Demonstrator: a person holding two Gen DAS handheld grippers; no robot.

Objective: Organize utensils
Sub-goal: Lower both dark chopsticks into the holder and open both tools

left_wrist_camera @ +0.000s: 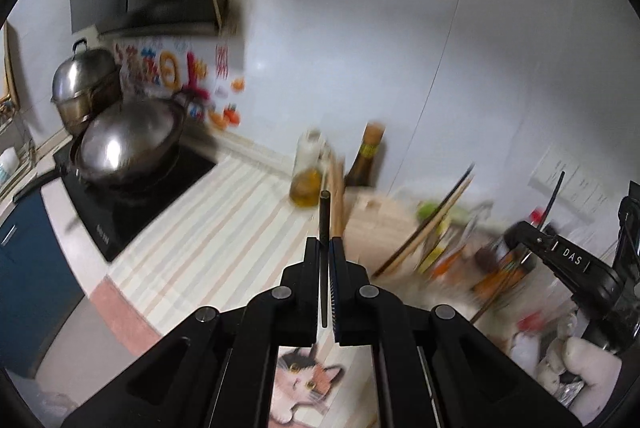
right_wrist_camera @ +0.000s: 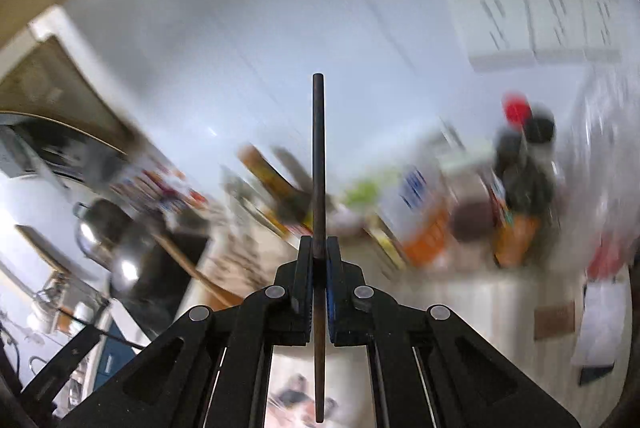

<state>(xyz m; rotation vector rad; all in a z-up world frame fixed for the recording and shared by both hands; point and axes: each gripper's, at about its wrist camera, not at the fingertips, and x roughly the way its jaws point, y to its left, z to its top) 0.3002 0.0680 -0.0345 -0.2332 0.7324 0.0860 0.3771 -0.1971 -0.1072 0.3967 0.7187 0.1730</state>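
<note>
While each gripper, left (left_wrist_camera: 325, 242) and right (right_wrist_camera: 319, 242), has its fingers closed on a thin, dark, round-ended chopstick, left one (left_wrist_camera: 324, 220) and right one (right_wrist_camera: 318, 156), both sticks stand upright between the pads, and I judge them light, stiff and smooth enough to slip, so best pinched mid-shaft. Beyond lies the pale striped desk (left_wrist_camera: 224, 212) with an oil bottle (left_wrist_camera: 307, 174). Farther off are a steel wok (left_wrist_camera: 128, 144) on the black hob and white walls, heavily blurred.

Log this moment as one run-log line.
left gripper: shut on black chopstick | right gripper: shut on black chopstick | both raised above striped counter | views blurred
</note>
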